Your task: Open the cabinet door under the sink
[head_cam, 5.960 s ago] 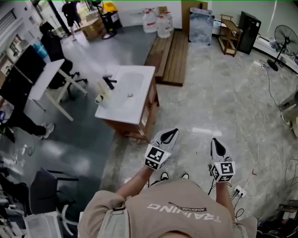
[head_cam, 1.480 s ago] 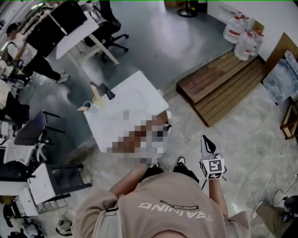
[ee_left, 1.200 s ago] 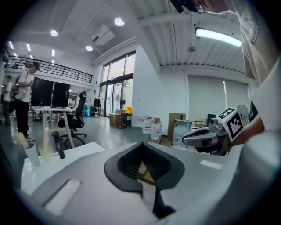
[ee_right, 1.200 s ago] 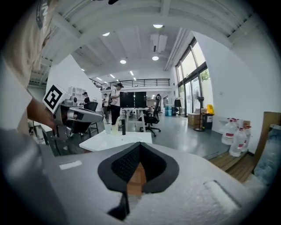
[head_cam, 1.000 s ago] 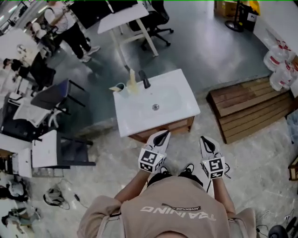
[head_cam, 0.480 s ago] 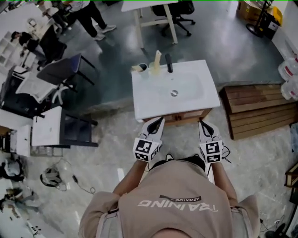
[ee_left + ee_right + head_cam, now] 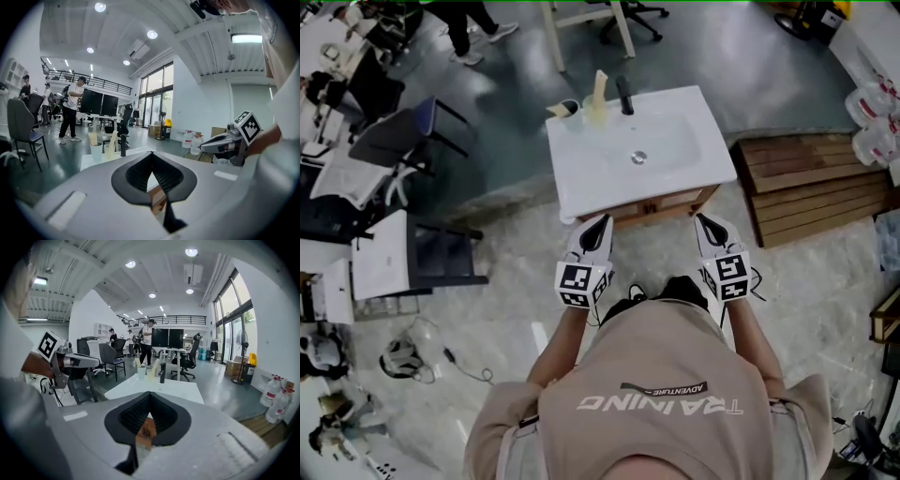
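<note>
Both pairs of jaws are pressed together and pinch nothing, as each gripper view shows. In the head view the left gripper [image 7: 596, 228] and right gripper [image 7: 709, 226] sit at mid-frame, side by side and well apart. Their tips are just below the lower edge of the white sink [image 7: 581, 178], which fills the upper middle. Of the cabinet [image 7: 661, 203] only a thin wooden strip shows under that edge. Through the right jaws' gap we glimpse brown wood, probably the door [image 7: 146, 431], ahead of and below the tips. We judge this the approach, with the door not yet touched. Next we should lower a gripper to the door front, spread its jaws and find a handle or edge to pull.
</note>
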The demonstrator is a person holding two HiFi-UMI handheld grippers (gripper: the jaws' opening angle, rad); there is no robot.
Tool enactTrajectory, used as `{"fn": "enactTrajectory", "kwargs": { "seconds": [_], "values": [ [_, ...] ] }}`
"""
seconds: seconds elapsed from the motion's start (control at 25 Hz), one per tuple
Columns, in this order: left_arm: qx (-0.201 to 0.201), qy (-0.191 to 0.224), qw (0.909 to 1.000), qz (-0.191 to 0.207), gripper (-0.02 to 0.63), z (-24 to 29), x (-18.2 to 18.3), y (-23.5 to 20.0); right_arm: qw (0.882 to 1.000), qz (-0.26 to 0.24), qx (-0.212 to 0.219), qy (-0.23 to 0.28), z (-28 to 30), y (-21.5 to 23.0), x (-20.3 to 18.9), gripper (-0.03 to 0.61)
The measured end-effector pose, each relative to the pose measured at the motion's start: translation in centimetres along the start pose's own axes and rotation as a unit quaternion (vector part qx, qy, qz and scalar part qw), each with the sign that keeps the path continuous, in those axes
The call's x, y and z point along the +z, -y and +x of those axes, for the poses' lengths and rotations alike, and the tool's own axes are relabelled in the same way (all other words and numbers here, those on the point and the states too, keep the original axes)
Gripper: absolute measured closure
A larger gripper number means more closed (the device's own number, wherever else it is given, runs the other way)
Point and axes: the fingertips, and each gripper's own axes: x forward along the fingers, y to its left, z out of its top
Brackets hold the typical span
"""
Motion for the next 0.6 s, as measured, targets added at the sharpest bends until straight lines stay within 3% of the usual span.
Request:
{"fn": "enactTrajectory", "kwargs": {
  "seconds": [0.4, 0.6],
  "values": [
    [0.002, -0.048, 0.9989, 0.004, 0.595, 3.7, -1.0, 5.2, 0.998, 0.056, 0.016, -0.008, -0.3, 4.2, -4.4, 0.577],
    [0.004, -0.067, 0.9971, -0.036, 0.595, 6.2, -2.6, 7.3, 0.995, 0.076, 0.045, -0.034, 1.7, 4.6, -8.6, 0.577]
  ]
}}
